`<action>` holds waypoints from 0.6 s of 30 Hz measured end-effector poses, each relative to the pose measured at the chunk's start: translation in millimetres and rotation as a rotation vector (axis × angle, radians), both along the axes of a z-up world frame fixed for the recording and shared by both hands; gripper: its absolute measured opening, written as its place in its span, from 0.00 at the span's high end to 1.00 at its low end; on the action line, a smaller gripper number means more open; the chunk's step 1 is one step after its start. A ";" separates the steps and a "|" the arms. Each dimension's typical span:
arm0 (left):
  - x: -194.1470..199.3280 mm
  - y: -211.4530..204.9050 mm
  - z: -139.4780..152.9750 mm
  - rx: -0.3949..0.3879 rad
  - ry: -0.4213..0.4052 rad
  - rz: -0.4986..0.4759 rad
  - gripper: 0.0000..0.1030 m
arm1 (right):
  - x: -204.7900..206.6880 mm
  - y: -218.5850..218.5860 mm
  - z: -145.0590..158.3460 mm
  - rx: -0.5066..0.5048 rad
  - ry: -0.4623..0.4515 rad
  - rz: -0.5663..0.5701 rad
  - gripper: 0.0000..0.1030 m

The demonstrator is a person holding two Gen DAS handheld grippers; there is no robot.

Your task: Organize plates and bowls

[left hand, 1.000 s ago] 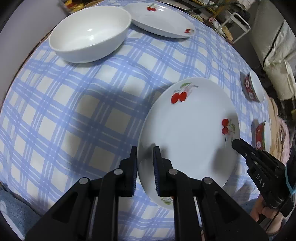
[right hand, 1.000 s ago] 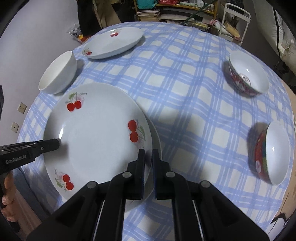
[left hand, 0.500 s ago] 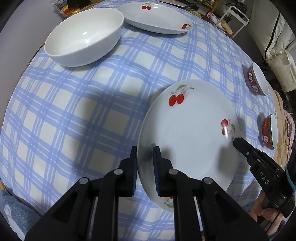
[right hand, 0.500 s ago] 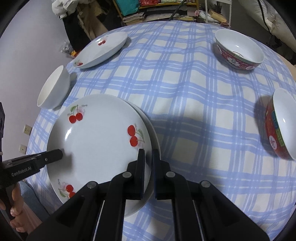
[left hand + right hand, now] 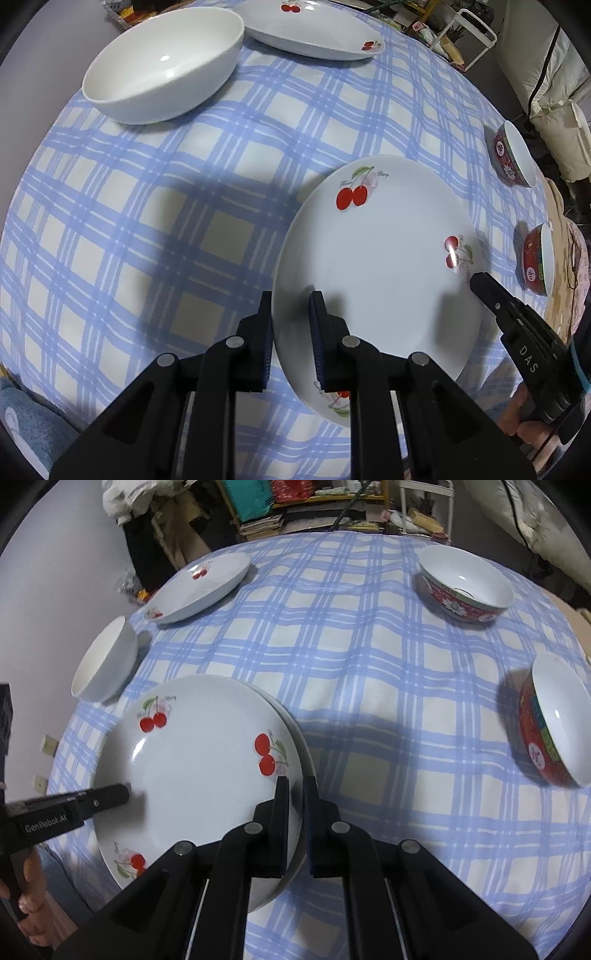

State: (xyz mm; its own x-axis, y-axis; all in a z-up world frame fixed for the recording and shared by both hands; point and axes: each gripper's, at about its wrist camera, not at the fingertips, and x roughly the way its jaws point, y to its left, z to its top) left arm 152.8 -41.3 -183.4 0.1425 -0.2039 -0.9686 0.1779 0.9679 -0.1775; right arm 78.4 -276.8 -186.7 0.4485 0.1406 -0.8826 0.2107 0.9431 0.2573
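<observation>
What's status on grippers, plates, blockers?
Left gripper and right gripper both shut on cherry plate. Second plate beneath. Nothing in the way.

A second plate [image 5: 303, 751] lies mostly hidden under the cherry plate [image 5: 199, 775] (only a rim sliver shows). The small print beside the plate's cherries is unreadable.
</observation>
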 end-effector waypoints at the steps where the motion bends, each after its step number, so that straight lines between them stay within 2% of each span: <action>1: 0.3 -0.1 -0.5 -0.003 0.004 0.000 0.82 | -1.2 -0.6 -0.2 0.003 -0.004 -0.010 0.91; 5: -0.5 -3.7 -3.0 0.028 0.006 -0.018 0.83 | -2.7 0.3 0.1 -0.045 0.003 -0.024 0.91; 11: -2.1 -8.0 -1.5 0.042 -0.005 -0.033 0.82 | -3.8 -7.3 -3.8 0.013 0.007 -0.044 0.91; 18: -1.2 0.6 -3.4 0.014 0.010 -0.005 0.81 | -5.0 -2.5 -2.9 -0.016 0.021 -0.040 0.91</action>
